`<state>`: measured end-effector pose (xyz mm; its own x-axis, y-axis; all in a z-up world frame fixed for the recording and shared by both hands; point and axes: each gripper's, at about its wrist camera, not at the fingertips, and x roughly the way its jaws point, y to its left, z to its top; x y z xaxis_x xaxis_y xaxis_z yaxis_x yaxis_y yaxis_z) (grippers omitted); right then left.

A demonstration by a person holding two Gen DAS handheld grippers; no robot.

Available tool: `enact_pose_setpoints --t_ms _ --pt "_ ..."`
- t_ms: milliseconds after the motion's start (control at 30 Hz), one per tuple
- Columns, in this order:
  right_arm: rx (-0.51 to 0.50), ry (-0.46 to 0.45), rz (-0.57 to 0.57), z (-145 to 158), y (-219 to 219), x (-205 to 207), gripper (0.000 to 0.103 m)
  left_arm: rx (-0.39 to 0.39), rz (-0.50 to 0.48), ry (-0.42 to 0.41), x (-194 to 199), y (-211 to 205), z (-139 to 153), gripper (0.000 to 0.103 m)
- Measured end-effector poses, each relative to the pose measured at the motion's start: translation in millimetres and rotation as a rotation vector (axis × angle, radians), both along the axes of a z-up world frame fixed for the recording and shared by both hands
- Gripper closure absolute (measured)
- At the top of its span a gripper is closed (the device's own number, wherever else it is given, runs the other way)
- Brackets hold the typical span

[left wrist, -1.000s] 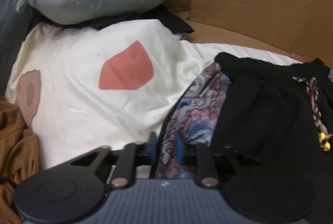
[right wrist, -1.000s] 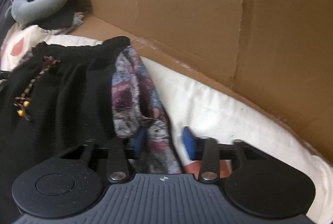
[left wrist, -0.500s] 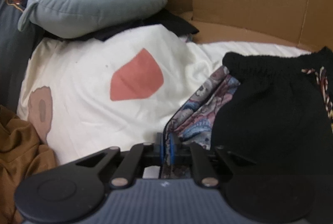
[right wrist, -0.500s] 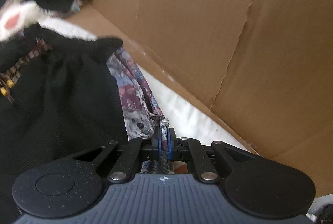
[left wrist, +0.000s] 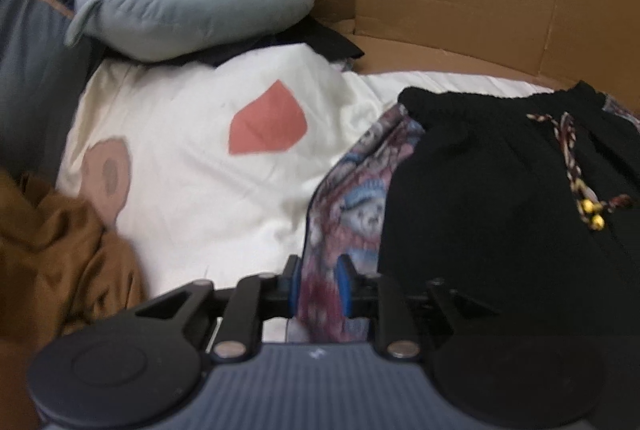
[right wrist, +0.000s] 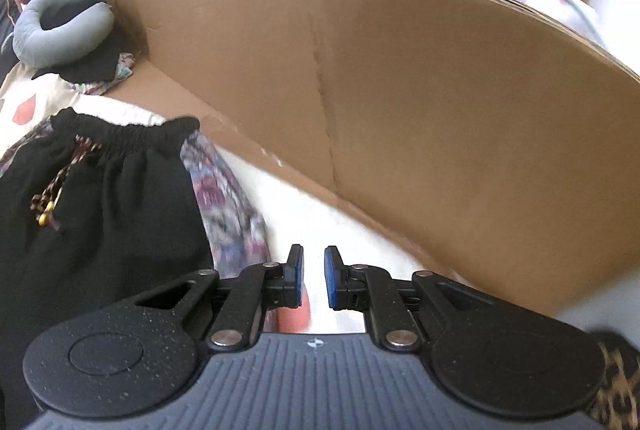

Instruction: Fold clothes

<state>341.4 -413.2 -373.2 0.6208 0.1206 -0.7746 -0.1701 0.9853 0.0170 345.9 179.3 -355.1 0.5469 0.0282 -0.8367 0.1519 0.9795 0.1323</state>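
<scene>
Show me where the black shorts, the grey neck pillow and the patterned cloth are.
black shorts [left wrist: 500,198]: left wrist view, on the front panel.
grey neck pillow [left wrist: 192,18]: left wrist view, on its curved body.
patterned cloth [left wrist: 352,198]: left wrist view, on the strip beside the shorts.

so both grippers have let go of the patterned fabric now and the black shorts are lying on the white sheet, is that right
Not quite. Only the right gripper has let go: the right wrist view shows its jaws apart with nothing between them. The left gripper has the patterned fabric between its blue pads, as the left wrist view shows, though the jaws look partly open. The black shorts do lie on the white sheet.
</scene>
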Motion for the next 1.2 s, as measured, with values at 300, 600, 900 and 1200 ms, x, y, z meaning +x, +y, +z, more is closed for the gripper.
enact_pose_setpoints --t_ms 300,600,900,1200 --pt "-0.015 0.121 0.016 -13.2 -12.6 -72.1 0.092 0.017 0.024 0.065 -68.5 23.0 6.2 0.082" --pt "-0.018 0.198 -0.004 -31.9 -15.2 -114.4 0.080 -0.036 0.168 0.075 -111.8 45.0 4.4 0.076" --pt "-0.058 0.250 -0.003 -49.0 -12.1 -117.2 0.074 -0.048 0.238 0.088 -135.7 58.9 -9.9 0.072" --pt "-0.172 0.307 0.013 -48.9 -6.7 -127.8 0.103 -0.033 0.268 0.125 -167.0 74.1 -9.7 0.071"
